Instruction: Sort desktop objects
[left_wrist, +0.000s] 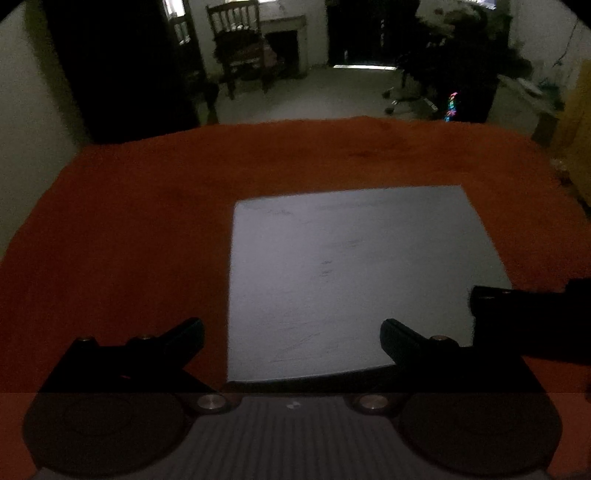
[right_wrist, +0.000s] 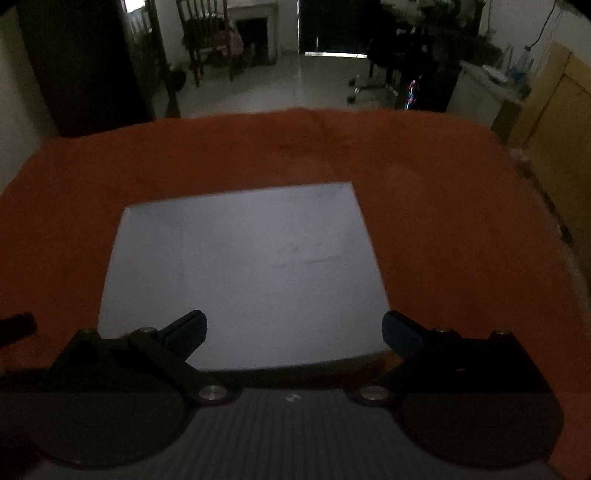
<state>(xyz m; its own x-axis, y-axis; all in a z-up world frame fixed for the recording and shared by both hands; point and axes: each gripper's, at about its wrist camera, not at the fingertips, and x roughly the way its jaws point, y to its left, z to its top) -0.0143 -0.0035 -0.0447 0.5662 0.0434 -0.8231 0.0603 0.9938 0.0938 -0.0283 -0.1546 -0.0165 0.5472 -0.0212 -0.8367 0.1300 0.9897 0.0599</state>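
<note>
A bare grey-white square mat (left_wrist: 351, 273) lies on the orange tablecloth (left_wrist: 129, 221); it also shows in the right wrist view (right_wrist: 243, 273). No small desktop objects show on it. My left gripper (left_wrist: 291, 336) is open and empty above the mat's near left part. My right gripper (right_wrist: 293, 328) is open and empty above the mat's near edge. The right gripper's black body (left_wrist: 532, 317) shows at the right edge of the left wrist view. The left gripper's tip (right_wrist: 16, 326) shows at the left edge of the right wrist view.
The orange cloth (right_wrist: 443, 221) covers the table to its far edge. Beyond it the dim room holds a wooden chair (left_wrist: 240, 48), an office chair (left_wrist: 417, 85), a dark cabinet (left_wrist: 122, 66) and a yellow cupboard (right_wrist: 554, 122).
</note>
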